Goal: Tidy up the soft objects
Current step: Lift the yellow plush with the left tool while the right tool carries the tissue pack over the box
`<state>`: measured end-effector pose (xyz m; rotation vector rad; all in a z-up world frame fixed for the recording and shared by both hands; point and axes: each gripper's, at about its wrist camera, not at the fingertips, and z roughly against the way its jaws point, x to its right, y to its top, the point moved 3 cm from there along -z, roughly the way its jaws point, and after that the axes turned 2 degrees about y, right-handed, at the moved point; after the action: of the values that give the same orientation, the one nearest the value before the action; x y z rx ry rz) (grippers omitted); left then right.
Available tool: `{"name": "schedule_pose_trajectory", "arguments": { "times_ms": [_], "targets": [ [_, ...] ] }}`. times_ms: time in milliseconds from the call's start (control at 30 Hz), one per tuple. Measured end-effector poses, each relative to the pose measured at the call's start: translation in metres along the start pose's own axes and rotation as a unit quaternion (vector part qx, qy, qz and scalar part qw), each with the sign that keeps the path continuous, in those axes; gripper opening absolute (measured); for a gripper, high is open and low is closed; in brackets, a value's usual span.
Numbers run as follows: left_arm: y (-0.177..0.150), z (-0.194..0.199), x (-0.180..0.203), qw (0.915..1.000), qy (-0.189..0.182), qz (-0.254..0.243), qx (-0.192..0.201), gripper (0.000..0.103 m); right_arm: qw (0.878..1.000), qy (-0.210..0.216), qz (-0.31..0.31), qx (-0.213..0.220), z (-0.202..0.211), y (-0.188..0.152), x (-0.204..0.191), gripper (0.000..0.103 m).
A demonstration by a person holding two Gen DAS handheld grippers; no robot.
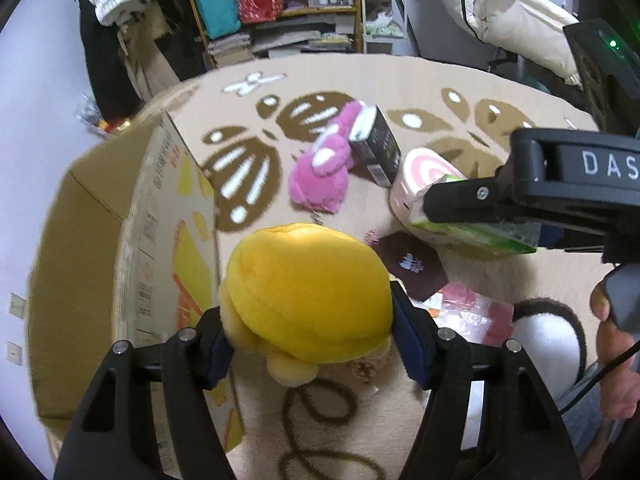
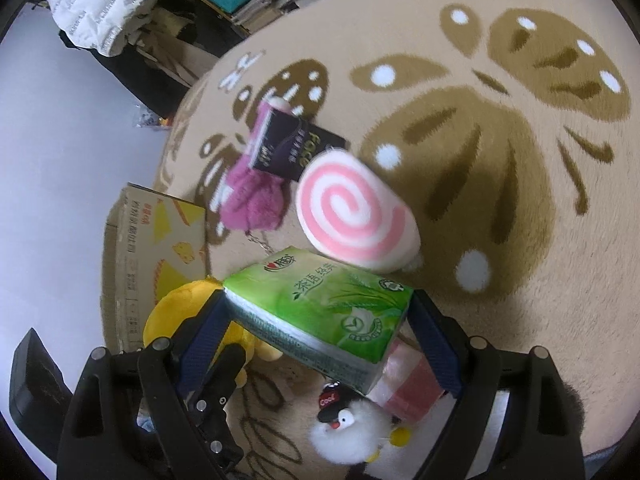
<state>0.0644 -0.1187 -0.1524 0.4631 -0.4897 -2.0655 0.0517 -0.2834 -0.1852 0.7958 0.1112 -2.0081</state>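
My left gripper is shut on a yellow plush toy and holds it above the rug, just right of an open cardboard box. My right gripper is shut on a green tissue pack, which also shows in the left wrist view. The yellow plush and box lie to its left. On the rug lie a pink swirl cushion, a magenta plush, a dark tissue pack and a white penguin plush.
A beige rug with brown butterfly patterns covers the floor. A pink plastic packet and a dark maroon card lie near the grippers. Shelves with bags and books and white bedding stand at the back.
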Motion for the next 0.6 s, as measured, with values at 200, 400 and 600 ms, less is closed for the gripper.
{"name": "schedule_pose_trajectory", "arguments": {
  "times_ms": [200, 400, 600],
  "targets": [
    [0.012, 0.031, -0.012, 0.999, 0.018, 0.012, 0.039, 0.067, 0.999, 0.015, 0.018, 0.027, 0.017, 0.004, -0.014, 0.093],
    [0.015, 0.056, -0.033, 0.996, 0.055, 0.032, 0.062, 0.068, 0.998, 0.023, 0.034, 0.041, 0.026, 0.009, -0.024, 0.093],
    [0.024, 0.069, -0.052, 0.9938, 0.071, 0.047, 0.071, 0.068, 0.997, 0.031, 0.048, 0.045, 0.026, 0.018, -0.035, 0.093]
  ]
}}
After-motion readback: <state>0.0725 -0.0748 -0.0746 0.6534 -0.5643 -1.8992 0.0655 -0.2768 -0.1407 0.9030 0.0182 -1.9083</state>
